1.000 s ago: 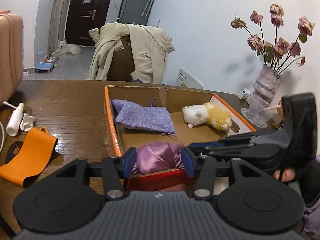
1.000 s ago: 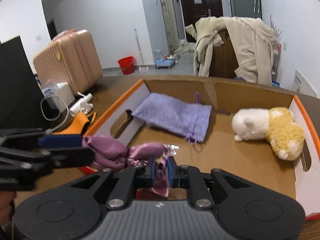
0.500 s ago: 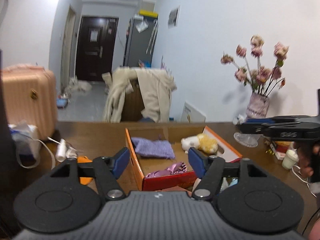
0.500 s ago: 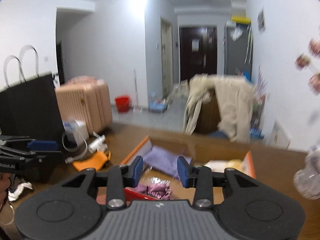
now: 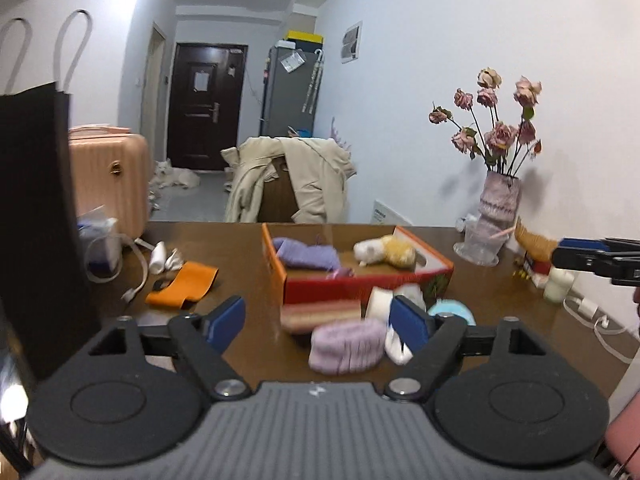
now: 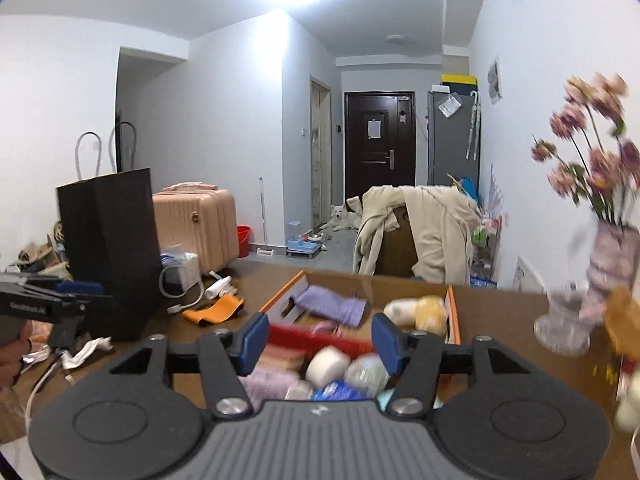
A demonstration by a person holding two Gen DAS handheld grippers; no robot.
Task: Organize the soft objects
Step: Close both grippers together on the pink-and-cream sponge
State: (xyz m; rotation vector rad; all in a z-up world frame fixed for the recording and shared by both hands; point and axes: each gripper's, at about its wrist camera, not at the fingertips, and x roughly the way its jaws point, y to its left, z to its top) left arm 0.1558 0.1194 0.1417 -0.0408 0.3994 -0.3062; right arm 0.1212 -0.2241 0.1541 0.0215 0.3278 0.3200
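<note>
An orange-and-red cardboard box (image 5: 360,280) (image 6: 453,312) sits mid-table. In it lie a lavender pouch (image 5: 308,257) (image 6: 332,307), a white and yellow plush (image 5: 386,252) (image 6: 418,312) and a purple satin cloth (image 5: 340,273). In front of the box lie a lilac knit item (image 5: 347,345) (image 6: 272,384), a pink and tan sponge-like block (image 5: 320,314), white rolls (image 5: 380,302) (image 6: 326,366) and a blue item (image 5: 452,312). My left gripper (image 5: 318,322) is open and empty, back from the pile. My right gripper (image 6: 316,338) is open and empty above the pile.
An orange band (image 5: 184,282), a white bottle (image 5: 158,256) and cables lie left of the box. A black paper bag (image 5: 36,220) stands at the far left. A vase of dried roses (image 5: 498,204) and small items stand at the right. A coat-draped chair (image 5: 288,180) is behind the table.
Both grippers let go of the purple satin cloth, which now lies in the box. Both opened wide and pulled back and up from the box.
</note>
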